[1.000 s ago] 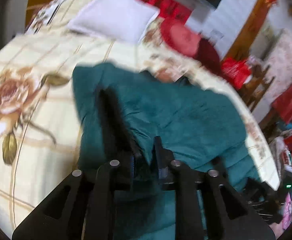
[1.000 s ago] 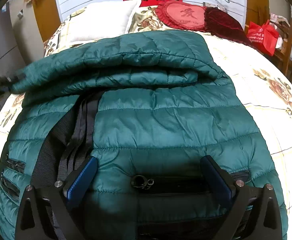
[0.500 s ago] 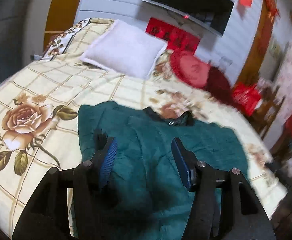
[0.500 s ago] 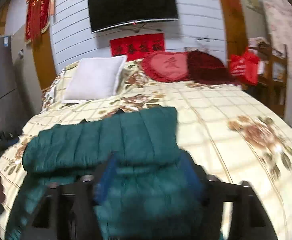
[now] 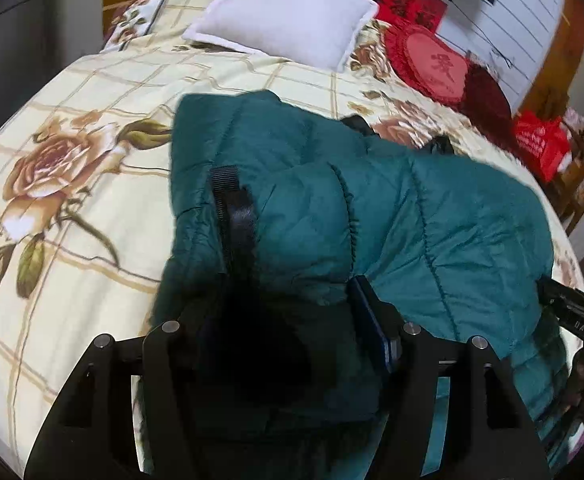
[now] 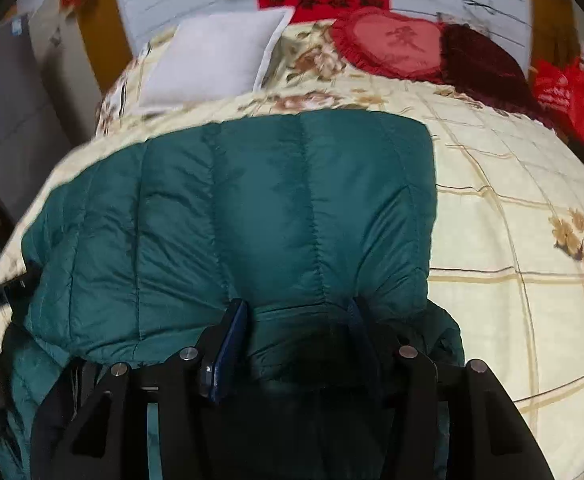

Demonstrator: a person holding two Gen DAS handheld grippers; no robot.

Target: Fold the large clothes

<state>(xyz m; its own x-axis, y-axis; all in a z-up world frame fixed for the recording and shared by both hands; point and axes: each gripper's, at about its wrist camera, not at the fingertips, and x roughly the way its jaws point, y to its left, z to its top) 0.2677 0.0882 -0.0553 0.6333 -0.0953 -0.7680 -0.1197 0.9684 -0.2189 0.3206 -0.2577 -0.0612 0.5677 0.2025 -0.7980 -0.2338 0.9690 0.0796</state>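
On the bed (image 6: 511, 208), both your left gripper (image 5: 284, 316) and right gripper (image 6: 295, 320) straddle the puffy, slippery jacket (image 6: 284, 200), fingers apart; grip its near hem.

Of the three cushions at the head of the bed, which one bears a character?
The heart-shaped red cushion, between the plain white pillow and the dark maroon cushion.

We see the dark green quilted jacket (image 5: 431, 216) (image 6: 292, 200) lying on the floral bedspread (image 5: 92, 152) (image 6: 511, 220), well short of the white pillow (image 5: 288, 8) (image 6: 212, 60). It is folded over itself (upper layer resting on the lower). A black strap (image 5: 236, 216) lies along its edge.
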